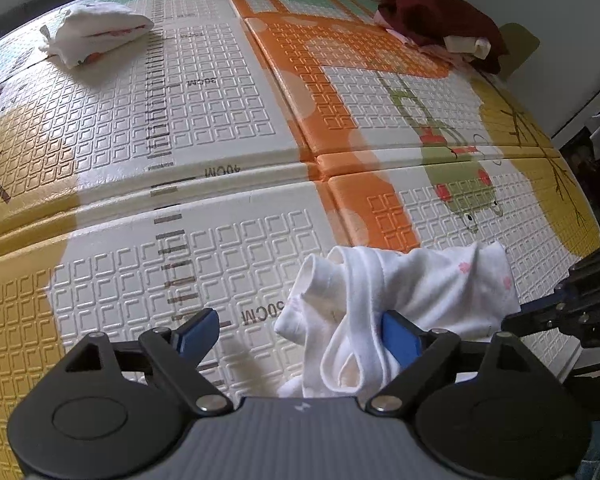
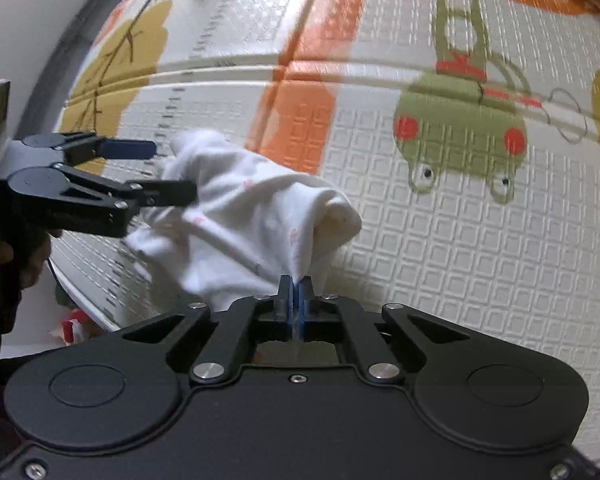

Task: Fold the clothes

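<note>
Left wrist: play mat [image 1: 228,92] ruler marks "90CM", "40CM".

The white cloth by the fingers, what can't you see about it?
- White cloth: its near end is hidden behind the left gripper in the left wrist view.
- What garment it is: too bunched up to tell.
- Its pink print: blurred in the right wrist view.

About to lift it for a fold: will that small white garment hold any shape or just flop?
The white garment will probably flop: it lies crumpled in soft folds. It looks thin and light. The right gripper, shut on one edge, would likely leave the rest dangling.
</note>
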